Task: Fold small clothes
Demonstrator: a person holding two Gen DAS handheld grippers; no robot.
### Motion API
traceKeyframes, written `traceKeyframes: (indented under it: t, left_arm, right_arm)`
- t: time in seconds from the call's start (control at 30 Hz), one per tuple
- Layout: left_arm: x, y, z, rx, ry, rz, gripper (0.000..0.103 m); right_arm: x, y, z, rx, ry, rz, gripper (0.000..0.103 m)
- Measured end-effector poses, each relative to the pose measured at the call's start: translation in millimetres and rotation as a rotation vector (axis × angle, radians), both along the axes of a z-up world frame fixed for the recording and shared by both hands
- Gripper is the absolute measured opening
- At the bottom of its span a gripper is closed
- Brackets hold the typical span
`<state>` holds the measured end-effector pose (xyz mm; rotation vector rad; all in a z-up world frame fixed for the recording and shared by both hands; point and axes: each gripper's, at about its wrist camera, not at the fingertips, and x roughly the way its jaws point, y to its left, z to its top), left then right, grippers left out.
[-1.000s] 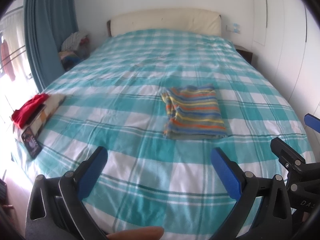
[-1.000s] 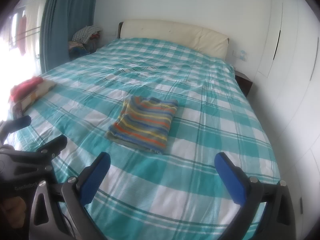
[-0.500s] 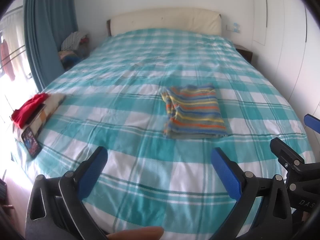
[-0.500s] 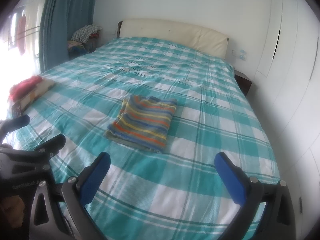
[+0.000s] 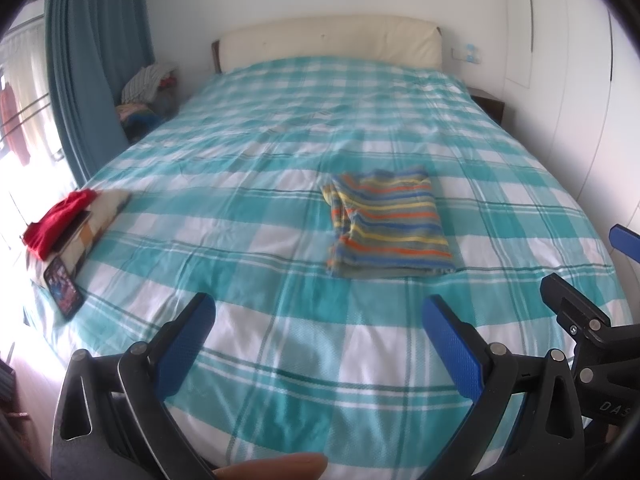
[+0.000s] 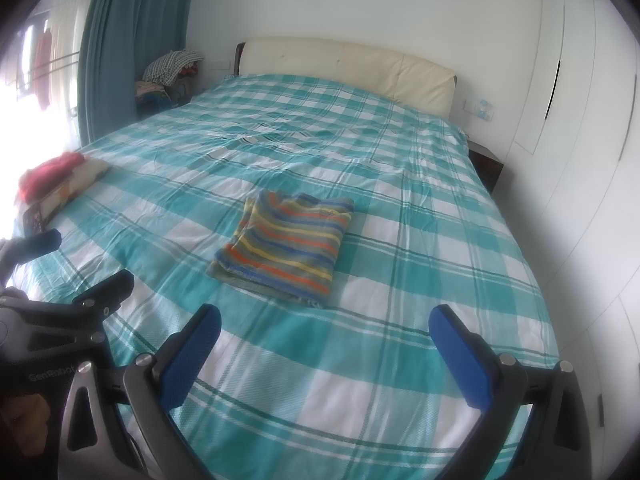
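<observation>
Checked bed point(image 5: 280, 184), teal curtain point(image 5: 96, 72), white walls point(image 6: 360, 4)

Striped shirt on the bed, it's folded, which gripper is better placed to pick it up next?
Probably the right gripper. Both are open and held short of the striped shirt, but in the right view it lies nearly centred ahead of the fingers. In the left view it sits off toward the left gripper's right finger.

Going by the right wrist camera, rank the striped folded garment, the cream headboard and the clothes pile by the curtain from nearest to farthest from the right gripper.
1. Striped folded garment: mid-bed, just ahead of the right gripper.
2. Clothes pile: far left corner, beside the curtain.
3. Cream headboard: at the bed's far end against the wall. It sits roughly level with the pile, so these two are close to call.
</observation>
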<state>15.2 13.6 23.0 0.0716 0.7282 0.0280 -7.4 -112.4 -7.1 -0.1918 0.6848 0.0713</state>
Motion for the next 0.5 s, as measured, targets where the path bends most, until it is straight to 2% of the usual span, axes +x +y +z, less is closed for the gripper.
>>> traceKeyframes:
  t: [0.5]
  left_arm:
    - [0.6, 0.5, -0.7, 0.000, 0.003, -0.002, 0.103]
  right_arm:
    - [0.5, -0.4, -0.2, 0.000, 0.001, 0.002, 0.102]
